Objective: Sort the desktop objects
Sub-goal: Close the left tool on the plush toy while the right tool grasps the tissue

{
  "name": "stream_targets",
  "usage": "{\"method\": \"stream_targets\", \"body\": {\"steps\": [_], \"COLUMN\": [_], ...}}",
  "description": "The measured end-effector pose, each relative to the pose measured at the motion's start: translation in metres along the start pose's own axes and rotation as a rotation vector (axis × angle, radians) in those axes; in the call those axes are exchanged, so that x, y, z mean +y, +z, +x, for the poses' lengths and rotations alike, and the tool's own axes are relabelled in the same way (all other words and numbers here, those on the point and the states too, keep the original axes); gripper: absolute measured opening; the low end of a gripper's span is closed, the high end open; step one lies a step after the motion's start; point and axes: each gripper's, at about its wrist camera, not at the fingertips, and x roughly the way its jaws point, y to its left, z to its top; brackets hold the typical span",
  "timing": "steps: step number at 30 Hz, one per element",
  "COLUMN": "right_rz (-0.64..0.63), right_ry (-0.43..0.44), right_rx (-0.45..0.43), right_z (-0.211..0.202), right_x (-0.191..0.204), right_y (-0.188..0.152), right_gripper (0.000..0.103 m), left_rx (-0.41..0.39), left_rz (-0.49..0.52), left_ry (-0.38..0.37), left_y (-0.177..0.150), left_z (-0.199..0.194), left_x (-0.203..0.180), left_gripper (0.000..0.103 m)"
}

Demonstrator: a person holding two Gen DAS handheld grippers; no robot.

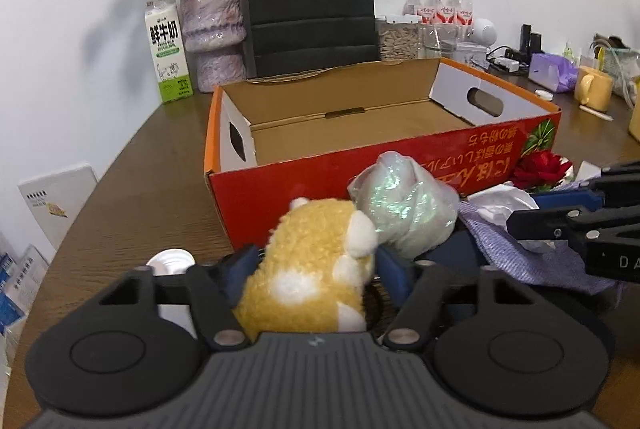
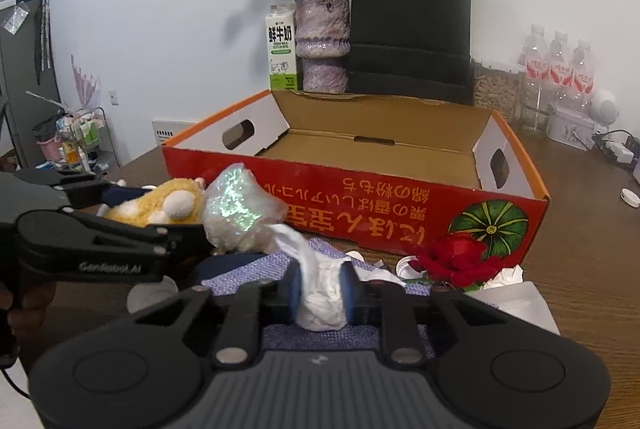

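Note:
My left gripper (image 1: 316, 261) is shut on a yellow plush toy (image 1: 308, 277), held just in front of the open red cardboard box (image 1: 288, 185). The toy also shows in the right wrist view (image 2: 168, 207). My right gripper (image 2: 320, 287) is shut on the white twisted end of an iridescent plastic bag (image 2: 320, 297); the bag's body (image 2: 240, 213) lies against the plush toy and also shows in the left wrist view (image 1: 404, 205). The box (image 2: 360, 205) is empty inside. A purple cloth (image 2: 280, 261) lies under the right gripper.
A red rose (image 2: 456, 261) and white paper scraps lie by the box's front right corner. A black paper bag (image 1: 312, 1), a vase of dried flowers (image 1: 212, 33), a milk carton (image 1: 168, 49) and water bottles (image 1: 440, 5) stand behind the box. A yellow mug (image 1: 594, 87) is at the right.

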Motion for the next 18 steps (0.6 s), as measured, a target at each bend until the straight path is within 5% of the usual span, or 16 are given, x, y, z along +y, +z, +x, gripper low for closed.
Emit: {"method": "stream_targets", "body": {"steps": [18], "right_rz": [0.022], "right_ry": [0.013], "right_rx": [-0.111], "right_z": [-0.039], "right_x": [0.0], "right_y": [-0.004], "right_gripper": [0.011], "left_rx": [-0.05], "left_rz": [-0.007], "left_ry": [0.029], "left_y": [-0.007], "left_z": [-0.035], "left_x": [-0.003], "left_gripper": [0.056]}}
